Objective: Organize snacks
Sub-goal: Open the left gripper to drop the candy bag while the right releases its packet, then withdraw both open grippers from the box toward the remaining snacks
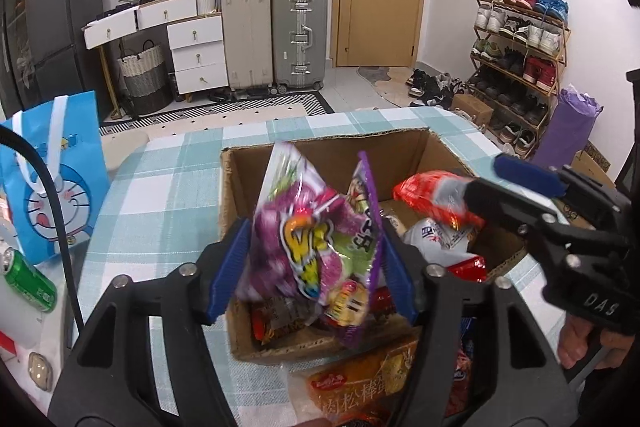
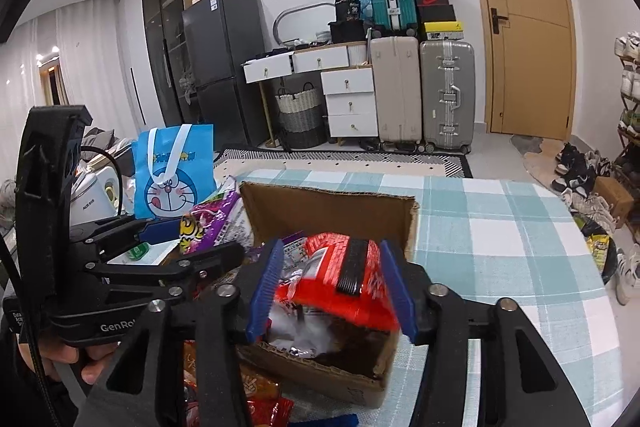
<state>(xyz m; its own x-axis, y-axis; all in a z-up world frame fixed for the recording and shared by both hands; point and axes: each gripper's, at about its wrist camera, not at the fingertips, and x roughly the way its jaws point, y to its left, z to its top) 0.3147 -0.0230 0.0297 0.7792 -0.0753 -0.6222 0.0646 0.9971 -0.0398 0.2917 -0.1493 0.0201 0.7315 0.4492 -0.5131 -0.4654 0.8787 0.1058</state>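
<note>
An open cardboard box [image 1: 320, 151] [image 2: 320, 203] stands on a teal checked tablecloth and holds several snack packs. My left gripper [image 1: 316, 263] is shut on a purple snack bag [image 1: 308, 235] and holds it over the box's near left part; this bag also shows in the right wrist view [image 2: 216, 223]. My right gripper [image 2: 332, 287] is shut on a red snack bag [image 2: 340, 275] above the box's near right part; it shows from the side in the left wrist view, holding the red bag [image 1: 428, 195].
An orange snack pack [image 1: 360, 383] and more red packs [image 2: 264, 411] lie on the table in front of the box. A blue Doraemon bag [image 1: 56, 179] [image 2: 172, 175] and a green can [image 1: 28, 279] stand to the left. The checked tablecloth [image 2: 500, 239] stretches right.
</note>
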